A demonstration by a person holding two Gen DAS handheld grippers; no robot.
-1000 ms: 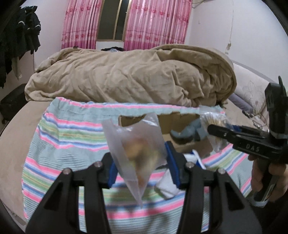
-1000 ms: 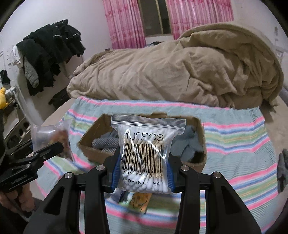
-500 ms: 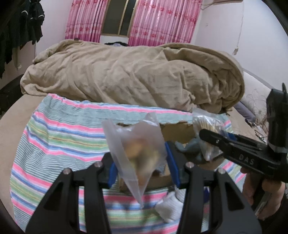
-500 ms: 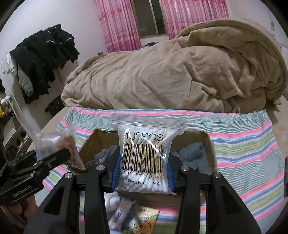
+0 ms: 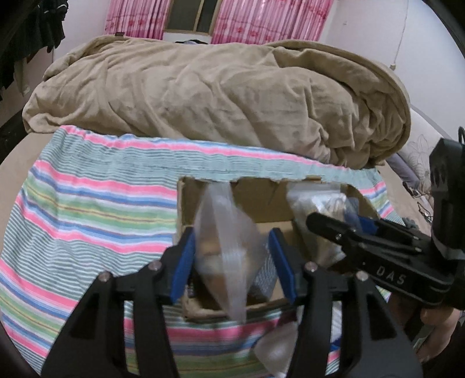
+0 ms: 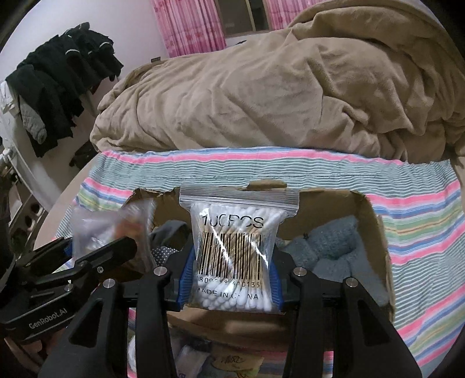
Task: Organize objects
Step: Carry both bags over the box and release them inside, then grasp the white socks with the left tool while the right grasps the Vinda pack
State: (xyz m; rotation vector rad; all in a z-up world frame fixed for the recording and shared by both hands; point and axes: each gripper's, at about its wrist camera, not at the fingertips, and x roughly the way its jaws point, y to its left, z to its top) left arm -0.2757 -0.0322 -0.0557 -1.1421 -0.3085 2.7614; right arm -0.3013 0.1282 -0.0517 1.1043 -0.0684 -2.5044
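Clamped upright between the blue pads of the right gripper point(image 6: 232, 279): a zip bag of cotton swabs point(image 6: 237, 256), printed "100PCS" over a barcode, hanging above the open cardboard box point(image 6: 375, 232). Seen from the left wrist view, same bag point(image 5: 316, 206) at the right, over the box's right half, pinched in that gripper point(image 5: 334, 224).

Held in the left gripper point(image 5: 232, 261): a clear plastic pouch point(image 5: 223, 247) with something brownish inside, contents too blurred to name, squeezed between the blue pads point(image 5: 183, 261) and tilted, its lower corner dipping toward the box's near wall. From the right wrist view, same pouch point(image 6: 110, 226) at the box's left end, nipped in the left gripper point(image 6: 96, 253).

Inside the box point(image 5: 261, 209): grey-blue knitted fabric point(image 6: 331, 247) to the right, a darker dotted piece point(image 6: 162, 250) to the left. Just in front of the box, small white packets point(image 6: 189, 357) and a tan printed one point(image 6: 235, 362).

Under everything, a striped blanket point(image 5: 87, 209) in pink, green and blue; behind it, a heaped tan duvet point(image 5: 218, 96). Further back, pink curtains point(image 5: 261, 20); off to the left, dark clothes point(image 6: 55, 84) hung up.
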